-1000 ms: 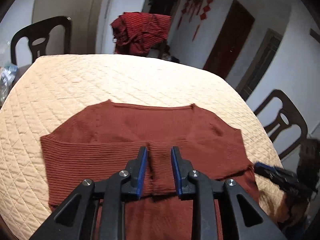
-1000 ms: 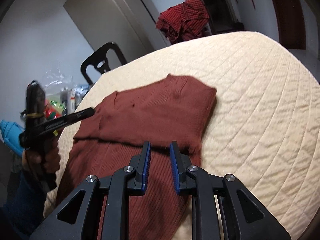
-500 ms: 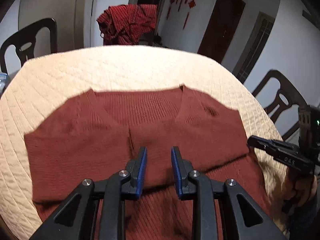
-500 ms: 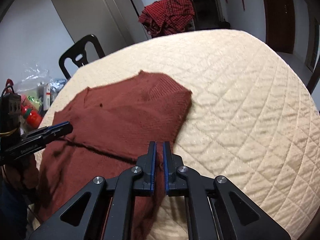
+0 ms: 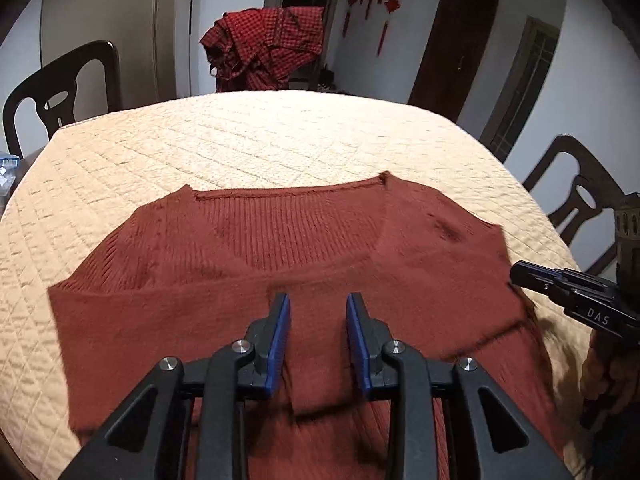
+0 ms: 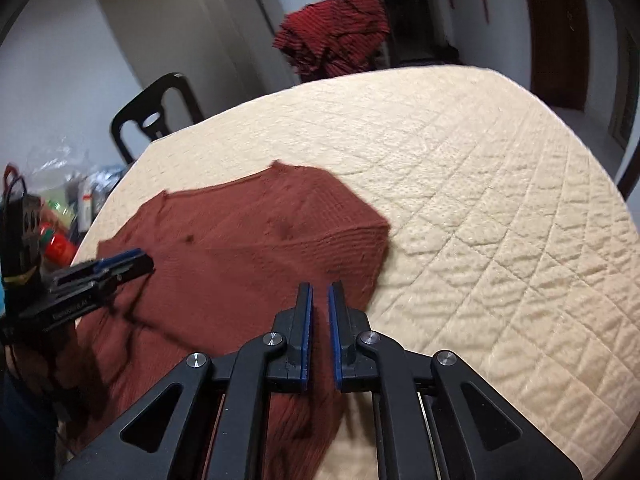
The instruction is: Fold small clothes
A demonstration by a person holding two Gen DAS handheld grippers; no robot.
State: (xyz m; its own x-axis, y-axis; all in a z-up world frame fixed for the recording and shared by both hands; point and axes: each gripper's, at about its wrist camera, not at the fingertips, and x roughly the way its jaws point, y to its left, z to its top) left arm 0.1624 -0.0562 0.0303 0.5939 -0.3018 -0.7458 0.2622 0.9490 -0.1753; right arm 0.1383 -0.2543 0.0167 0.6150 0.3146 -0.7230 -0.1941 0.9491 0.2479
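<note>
A rust-red knit sweater (image 5: 280, 264) lies flat on the quilted cream table cover (image 5: 256, 148), neckline at the far side, sleeves folded across its body. My left gripper (image 5: 316, 308) is open and empty, raised over the sweater's middle. My right gripper (image 6: 319, 300) hovers over the sweater's right edge (image 6: 352, 240) with its jaws nearly shut, a narrow gap between them and nothing held. The right gripper also shows at the right edge of the left wrist view (image 5: 520, 272). The left gripper shows at the left of the right wrist view (image 6: 140, 264).
A red checked garment (image 5: 268, 48) hangs over a chair behind the table. Dark chairs stand at the far left (image 5: 60, 92) and at the right (image 5: 580, 196). Bags and bottles (image 6: 60, 216) sit beside the table's left edge.
Both grippers have drawn back and up from the sweater. The right gripper's jaws closed from about a finger's width to a narrow gap. The sleeve folds lie flatter across the body.
</note>
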